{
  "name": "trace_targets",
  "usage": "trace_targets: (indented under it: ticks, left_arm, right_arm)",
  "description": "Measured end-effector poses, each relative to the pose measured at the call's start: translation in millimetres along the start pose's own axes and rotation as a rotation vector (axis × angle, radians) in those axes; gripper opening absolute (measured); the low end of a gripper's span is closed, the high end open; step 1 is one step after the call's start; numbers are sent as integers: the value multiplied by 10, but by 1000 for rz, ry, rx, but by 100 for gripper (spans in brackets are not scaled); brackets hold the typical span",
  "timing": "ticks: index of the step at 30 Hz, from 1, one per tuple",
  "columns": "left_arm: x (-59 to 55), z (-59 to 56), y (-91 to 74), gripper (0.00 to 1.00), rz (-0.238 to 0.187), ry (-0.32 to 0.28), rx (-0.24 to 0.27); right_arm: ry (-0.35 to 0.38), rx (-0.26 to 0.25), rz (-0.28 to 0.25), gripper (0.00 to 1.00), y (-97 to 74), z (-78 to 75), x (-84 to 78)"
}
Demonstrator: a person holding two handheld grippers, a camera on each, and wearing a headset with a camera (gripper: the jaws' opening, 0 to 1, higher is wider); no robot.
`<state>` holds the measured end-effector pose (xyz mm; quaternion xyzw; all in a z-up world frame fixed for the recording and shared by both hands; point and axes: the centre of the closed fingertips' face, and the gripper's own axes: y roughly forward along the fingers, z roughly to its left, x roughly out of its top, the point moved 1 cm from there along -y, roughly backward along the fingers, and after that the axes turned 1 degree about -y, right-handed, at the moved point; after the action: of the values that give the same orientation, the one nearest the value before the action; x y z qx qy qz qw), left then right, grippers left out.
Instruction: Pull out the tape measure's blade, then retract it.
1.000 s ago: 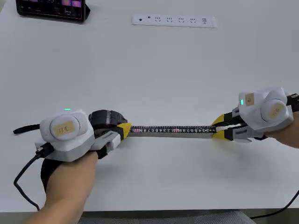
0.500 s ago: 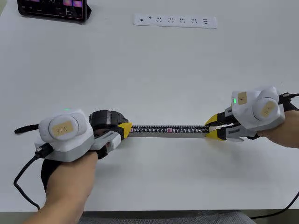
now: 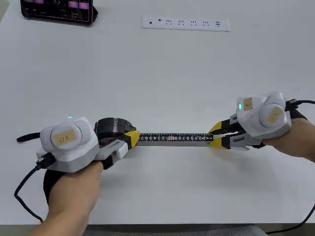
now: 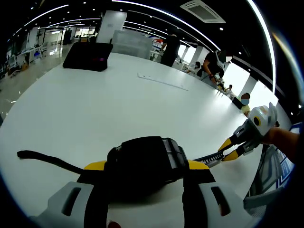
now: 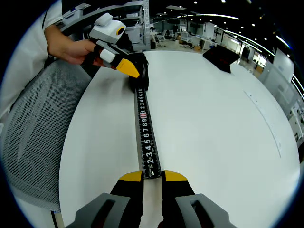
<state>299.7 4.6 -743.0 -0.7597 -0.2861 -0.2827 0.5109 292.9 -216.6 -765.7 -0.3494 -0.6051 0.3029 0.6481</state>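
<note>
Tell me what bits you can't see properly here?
- Case: head view, left side behind the left hand-held gripper.
- Blade tip: right gripper view, tucked between the jaws.
- Tablet: head view, cut by the top edge.
- Strip sockets: head view, too small.

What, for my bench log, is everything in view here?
black rounded tape measure case: one, left of centre
dark numbered metal blade: one, drawn out rightward from the case
white oblong power strip: one, far side
black flat tablet: one, far left corner
white table: one, under everything
grey mesh chair: one, at near edge
left gripper: one, white, yellow-tipped, shut on case
right gripper: one, white, yellow-tipped, shut on blade end
left hand, right hand: one each, holding the grippers
</note>
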Motion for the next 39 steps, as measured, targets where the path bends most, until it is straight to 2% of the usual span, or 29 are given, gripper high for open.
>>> trace_targets:
  ticks: [19,39]
  left_arm:
    - [-3,16,9,58,-1,-8,-7]
    - [-3,18,13,58,-2,-10,-11]
  right_arm:
    - [5,21,-61,10,213,-4,289]
    - [6,39,-101,10,385,27,503]
